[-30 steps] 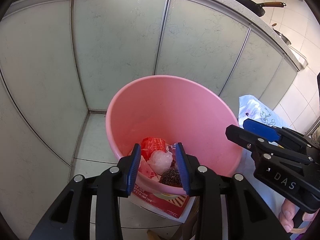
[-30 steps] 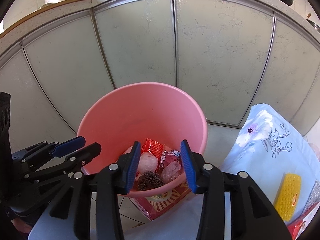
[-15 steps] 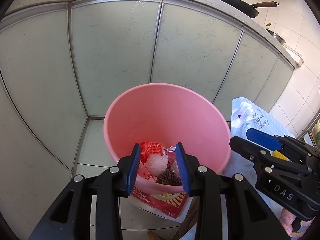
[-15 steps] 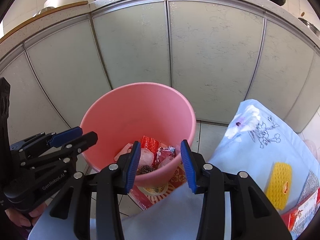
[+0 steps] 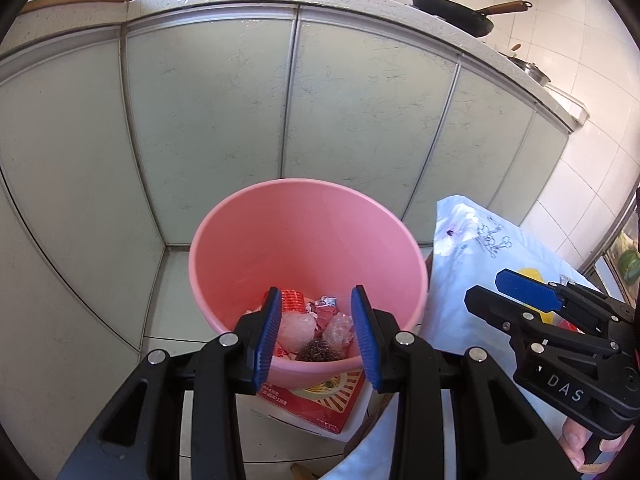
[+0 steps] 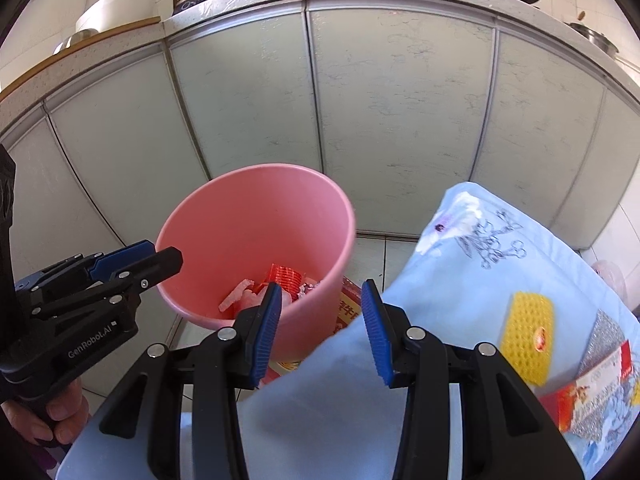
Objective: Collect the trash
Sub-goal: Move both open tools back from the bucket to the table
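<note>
A pink bucket (image 5: 308, 236) stands on the floor before the cabinet doors. In it lie a red wrapper (image 5: 291, 300), a white crumpled plastic ball (image 5: 298, 328), a steel wool scrubber (image 5: 320, 350) and a bit of foil (image 5: 328, 302). My left gripper (image 5: 316, 336) hovers open over the bucket's near rim with nothing between its blue pads. My right gripper (image 6: 320, 328) is open and empty too, above the bucket (image 6: 256, 220) and the edge of a cloth-covered table (image 6: 480, 272). Each gripper shows in the other's view: the right gripper (image 5: 500, 294) and the left gripper (image 6: 162, 252).
On the blue floral cloth lie a yellow sponge (image 6: 526, 332), a red-and-white packet (image 6: 592, 388) and a silvery sheet (image 6: 604, 328). A red carton (image 5: 332, 400) sits under the bucket. Pale green cabinet doors (image 5: 360, 120) stand behind, with pans (image 5: 452, 16) on the counter.
Both grippers have drawn back and up from the bucket, which now looks smaller. The right gripper has shifted right, bringing more of the cloth and the yellow sponge into view.
</note>
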The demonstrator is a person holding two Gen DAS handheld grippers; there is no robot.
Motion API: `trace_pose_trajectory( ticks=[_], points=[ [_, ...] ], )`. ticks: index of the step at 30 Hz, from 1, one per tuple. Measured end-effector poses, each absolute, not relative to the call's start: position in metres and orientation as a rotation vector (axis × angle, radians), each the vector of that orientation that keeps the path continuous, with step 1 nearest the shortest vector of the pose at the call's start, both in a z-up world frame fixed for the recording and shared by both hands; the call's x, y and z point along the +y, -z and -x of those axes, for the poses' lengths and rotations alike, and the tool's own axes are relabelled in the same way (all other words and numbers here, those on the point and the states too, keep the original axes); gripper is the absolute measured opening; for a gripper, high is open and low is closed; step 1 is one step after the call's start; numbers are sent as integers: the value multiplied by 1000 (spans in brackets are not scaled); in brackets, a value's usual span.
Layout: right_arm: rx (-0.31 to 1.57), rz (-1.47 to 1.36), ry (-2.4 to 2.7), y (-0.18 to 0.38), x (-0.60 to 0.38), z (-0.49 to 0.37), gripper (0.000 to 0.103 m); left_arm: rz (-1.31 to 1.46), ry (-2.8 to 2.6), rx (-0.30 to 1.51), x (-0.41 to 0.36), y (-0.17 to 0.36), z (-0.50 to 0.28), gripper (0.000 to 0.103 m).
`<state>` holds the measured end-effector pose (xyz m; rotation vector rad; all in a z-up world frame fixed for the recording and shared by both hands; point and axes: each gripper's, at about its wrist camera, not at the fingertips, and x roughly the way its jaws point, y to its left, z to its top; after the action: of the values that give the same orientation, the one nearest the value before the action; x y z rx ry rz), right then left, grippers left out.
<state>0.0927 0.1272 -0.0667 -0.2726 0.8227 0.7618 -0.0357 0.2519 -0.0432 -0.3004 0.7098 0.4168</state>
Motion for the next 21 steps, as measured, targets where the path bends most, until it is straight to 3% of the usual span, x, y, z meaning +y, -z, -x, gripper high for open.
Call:
trace_pose_trajectory(
  ticks=[21],
  points=[
    [832,215,-634,61,42,-73,42,243,-285,708,196,32,25,35]
  ],
)
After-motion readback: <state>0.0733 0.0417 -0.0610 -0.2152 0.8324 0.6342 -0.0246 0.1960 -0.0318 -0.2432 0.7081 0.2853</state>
